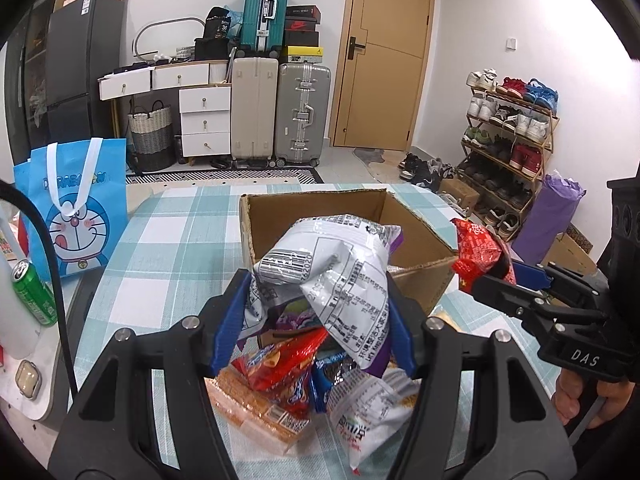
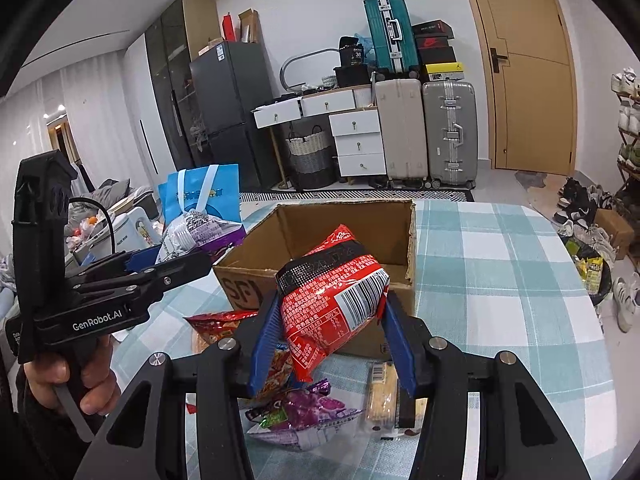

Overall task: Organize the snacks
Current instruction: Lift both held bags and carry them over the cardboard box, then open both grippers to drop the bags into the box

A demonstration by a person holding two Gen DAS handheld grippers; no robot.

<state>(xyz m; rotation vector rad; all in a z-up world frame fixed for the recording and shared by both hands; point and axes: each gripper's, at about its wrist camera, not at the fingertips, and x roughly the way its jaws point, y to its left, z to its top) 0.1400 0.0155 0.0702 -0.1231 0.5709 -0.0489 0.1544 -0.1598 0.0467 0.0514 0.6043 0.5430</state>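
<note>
Crinkled foil packets (image 1: 332,276) (image 2: 332,304) — pinched above corrugated box (image 1: 416,276).

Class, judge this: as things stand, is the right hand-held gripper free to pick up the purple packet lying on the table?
Probably not: the right hand-held gripper is already shut on a red snack bag, which hangs above the purple packet.

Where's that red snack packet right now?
The red snack packet is pinched in the right gripper, held up just in front of the open cardboard box, above the pile of snacks on the checked tablecloth.
</note>
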